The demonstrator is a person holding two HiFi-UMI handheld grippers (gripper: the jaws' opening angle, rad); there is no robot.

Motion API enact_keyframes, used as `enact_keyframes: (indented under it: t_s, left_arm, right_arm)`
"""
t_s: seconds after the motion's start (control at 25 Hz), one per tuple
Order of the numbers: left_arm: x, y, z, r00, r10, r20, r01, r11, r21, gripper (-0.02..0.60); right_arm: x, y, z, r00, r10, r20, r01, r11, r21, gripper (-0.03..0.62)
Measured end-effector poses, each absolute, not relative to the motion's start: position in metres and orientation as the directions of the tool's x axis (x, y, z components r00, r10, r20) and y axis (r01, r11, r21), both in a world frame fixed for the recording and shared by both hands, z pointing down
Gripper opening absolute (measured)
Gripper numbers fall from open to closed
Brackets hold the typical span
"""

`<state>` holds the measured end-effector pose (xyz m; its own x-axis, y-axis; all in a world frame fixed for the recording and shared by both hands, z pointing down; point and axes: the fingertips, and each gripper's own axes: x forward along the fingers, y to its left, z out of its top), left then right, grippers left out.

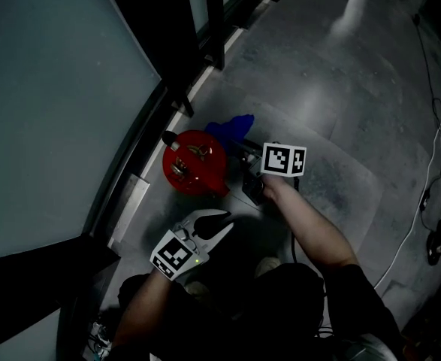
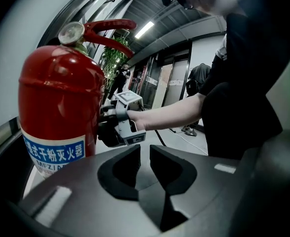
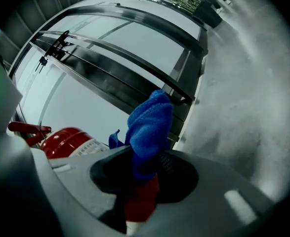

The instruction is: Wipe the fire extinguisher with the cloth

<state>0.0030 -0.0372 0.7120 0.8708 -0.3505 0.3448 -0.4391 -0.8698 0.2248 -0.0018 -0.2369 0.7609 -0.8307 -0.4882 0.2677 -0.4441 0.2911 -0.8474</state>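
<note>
A red fire extinguisher stands upright on the floor beside a glass wall. In the left gripper view the extinguisher fills the left side, with a blue and white label low on its body. My right gripper is shut on a blue cloth at the extinguisher's far right side. The cloth sticks up between the jaws of the right gripper, with the extinguisher to its left. My left gripper hangs near the extinguisher's near side, apart from it. The left gripper is shut and holds nothing.
A glass wall with a dark metal frame runs along the left, right behind the extinguisher. A white cable trails over the grey concrete floor at the right. The person's shoe stands just below the grippers.
</note>
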Motion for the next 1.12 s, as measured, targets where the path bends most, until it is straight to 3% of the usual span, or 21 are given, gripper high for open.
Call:
enact_keyframes:
  t_s: [0.32, 0.72, 1.12]
  left_arm:
    - [0.000, -0.032, 0.718, 0.861, -0.344, 0.374, -0.450, -0.860, 0.243, 0.066]
    - [-0.009, -0.020, 0.725, 0.842, -0.339, 0.419, -0.468, -0.846, 0.256, 0.066]
    - [-0.017, -0.016, 0.730, 0.828, -0.351, 0.436, -0.485, -0.839, 0.246, 0.066]
  right_arm:
    - [-0.003, -0.238, 0.835, -0.823, -0.451, 0.346, -0.492, 0.261, -0.831, 0.126]
    - [-0.005, -0.235, 0.914, -0.788, -0.459, 0.411, -0.512, 0.117, -0.851, 0.126]
    - [0.003, -0.226, 0.972, -0.673, -0.361, 0.645, -0.730, 0.187, -0.657, 0.126]
